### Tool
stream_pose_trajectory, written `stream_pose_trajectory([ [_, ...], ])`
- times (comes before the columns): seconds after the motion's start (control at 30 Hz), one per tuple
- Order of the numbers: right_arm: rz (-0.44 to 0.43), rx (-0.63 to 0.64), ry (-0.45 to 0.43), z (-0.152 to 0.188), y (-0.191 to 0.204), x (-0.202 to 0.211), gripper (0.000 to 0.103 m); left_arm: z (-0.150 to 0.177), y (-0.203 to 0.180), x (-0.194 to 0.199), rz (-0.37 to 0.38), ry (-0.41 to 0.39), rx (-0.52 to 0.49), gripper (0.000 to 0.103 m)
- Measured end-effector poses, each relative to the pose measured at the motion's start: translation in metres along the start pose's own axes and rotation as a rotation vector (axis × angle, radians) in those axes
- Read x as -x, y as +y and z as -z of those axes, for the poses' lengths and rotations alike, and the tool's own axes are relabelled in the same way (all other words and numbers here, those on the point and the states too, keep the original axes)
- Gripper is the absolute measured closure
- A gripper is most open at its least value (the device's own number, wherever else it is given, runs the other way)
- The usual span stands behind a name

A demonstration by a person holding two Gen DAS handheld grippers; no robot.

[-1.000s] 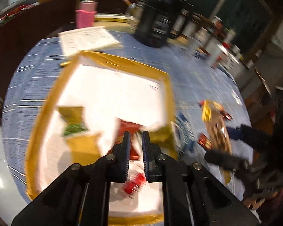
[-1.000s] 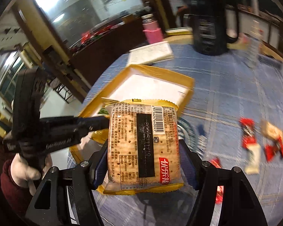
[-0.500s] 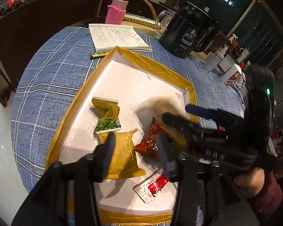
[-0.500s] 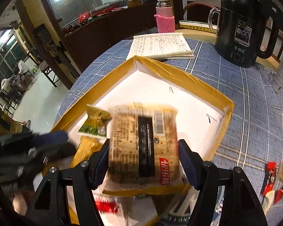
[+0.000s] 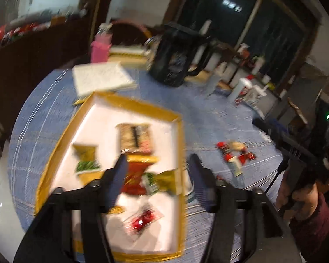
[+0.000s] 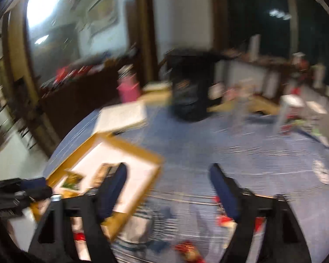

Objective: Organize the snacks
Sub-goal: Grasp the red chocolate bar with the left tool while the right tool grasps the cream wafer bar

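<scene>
A shallow white tray with a yellow rim lies on the blue checked tablecloth. In it lie a cracker packet, a yellow-green packet, a red packet and a small red candy. My left gripper is open and empty above the tray's near half. My right gripper is open and empty, over the cloth beside the tray. Several small red snacks lie loose on the cloth right of the tray. Both views are blurred.
A black kettle, a pink bottle and a white notebook stand beyond the tray. White bottles stand at the far right. The right gripper's body shows at the right edge of the left wrist view.
My right gripper carried the cracker packet over the tray, let it go there and drew back to the right, open. My left gripper went from nearly shut to open.
</scene>
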State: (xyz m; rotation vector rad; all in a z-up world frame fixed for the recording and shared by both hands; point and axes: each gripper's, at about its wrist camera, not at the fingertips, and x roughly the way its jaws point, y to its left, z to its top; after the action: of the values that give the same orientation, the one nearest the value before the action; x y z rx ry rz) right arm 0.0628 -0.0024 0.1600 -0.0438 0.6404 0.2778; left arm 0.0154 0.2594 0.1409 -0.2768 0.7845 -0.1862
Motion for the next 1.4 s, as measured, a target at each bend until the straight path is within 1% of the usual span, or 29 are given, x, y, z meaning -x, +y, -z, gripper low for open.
stream_pose_trajectory([
  [0.03,0.009,-0.023,0.025,0.006,-0.015,0.002,0.005,0.0,-0.008,0.001,0.001,-0.018,-0.008,0.016],
  [0.07,0.016,-0.052,0.073,0.013,-0.032,0.0,0.006,-0.001,-0.017,0.002,0.007,-0.035,-0.021,0.015],
  [0.1,0.014,-0.104,0.162,0.027,-0.056,-0.007,0.006,-0.001,-0.026,0.0,0.023,-0.038,-0.036,0.015],
  [0.13,0.009,-0.141,0.217,0.036,-0.071,-0.014,0.012,-0.002,-0.035,-0.006,0.039,-0.023,-0.049,0.015],
  [0.17,-0.006,-0.198,0.289,0.05,-0.09,-0.022,0.028,-0.001,-0.043,-0.012,0.045,-0.001,-0.058,0.014],
  [0.2,-0.02,-0.229,0.325,0.057,-0.099,-0.026,0.037,0.001,-0.052,-0.022,0.041,0.032,-0.066,0.015],
  [0.23,-0.044,-0.272,0.374,0.069,-0.111,-0.033,0.049,0.004,-0.059,-0.031,0.036,0.063,-0.072,0.015],
  [0.27,-0.057,-0.294,0.397,0.078,-0.118,-0.036,0.05,0.007,-0.064,-0.038,0.035,0.081,-0.072,0.015],
  [0.33,-0.063,-0.293,0.412,0.085,-0.123,-0.044,0.05,0.02,-0.073,-0.052,0.057,0.125,-0.048,0.015],
  [0.43,-0.066,-0.243,0.418,0.085,-0.119,-0.056,0.05,0.04,-0.087,-0.074,0.084,0.23,-0.01,0.015],
  [0.5,-0.045,-0.197,0.428,0.082,-0.112,-0.068,0.05,0.052,-0.096,-0.086,0.099,0.286,0.009,0.015],
  [0.57,-0.036,-0.159,0.449,0.082,-0.105,-0.082,0.05,0.06,-0.103,-0.093,0.114,0.325,0.021,0.015],
  [0.6,-0.034,-0.146,0.458,0.082,-0.102,-0.087,0.05,0.065,-0.108,-0.097,0.11,0.338,0.018,0.015],
  [0.63,-0.04,-0.132,0.468,0.082,-0.101,-0.094,0.052,0.068,-0.112,-0.099,0.105,0.347,0.014,0.015],
  [0.67,-0.049,-0.123,0.477,0.084,-0.1,-0.098,0.061,0.071,-0.116,-0.102,0.102,0.359,0.006,0.015],
  [0.73,-0.079,-0.111,0.502,0.087,-0.097,-0.103,0.083,0.075,-0.123,-0.106,0.091,0.367,-0.005,0.015],
  [0.83,-0.105,-0.126,0.493,0.09,-0.101,-0.095,0.085,0.076,-0.134,-0.114,0.078,0.374,-0.017,0.016],
  [1.0,-0.127,-0.13,0.483,0.1,-0.112,-0.07,0.085,0.077,-0.153,-0.142,-0.001,0.377,-0.054,0.016],
  [1.13,-0.157,-0.157,0.463,0.106,-0.124,-0.046,0.085,0.08,-0.171,-0.165,-0.049,0.381,-0.103,0.016],
  [1.17,-0.159,-0.161,0.459,0.106,-0.127,-0.041,0.085,0.082,-0.175,-0.171,-0.049,0.396,-0.116,0.016],
  [1.2,-0.154,-0.166,0.45,0.107,-0.131,-0.035,0.085,0.084,-0.18,-0.173,-0.061,0.375,-0.154,0.018],
  [1.23,-0.161,-0.173,0.447,0.107,-0.133,-0.032,0.085,0.086,-0.186,-0.175,-0.065,0.373,-0.199,0.024],
  [1.27,-0.165,-0.179,0.444,0.107,-0.135,-0.029,0.085,0.089,-0.19,-0.175,-0.086,0.362,-0.237,0.044],
  [1.3,-0.166,-0.182,0.439,0.108,-0.136,-0.026,0.085,0.09,-0.193,-0.173,-0.104,0.349,-0.275,0.054],
  [1.33,-0.167,-0.184,0.432,0.109,-0.137,-0.021,0.085,0.089,-0.192,-0.172,-0.106,0.349,-0.285,0.076],
  [1.37,-0.168,-0.185,0.428,0.109,-0.138,-0.018,0.085,0.088,-0.189,-0.171,-0.093,0.354,-0.273,0.08],
  [1.4,-0.172,-0.187,0.424,0.111,-0.138,-0.015,0.085,0.085,-0.183,-0.171,-0.074,0.364,-0.243,0.08],
])
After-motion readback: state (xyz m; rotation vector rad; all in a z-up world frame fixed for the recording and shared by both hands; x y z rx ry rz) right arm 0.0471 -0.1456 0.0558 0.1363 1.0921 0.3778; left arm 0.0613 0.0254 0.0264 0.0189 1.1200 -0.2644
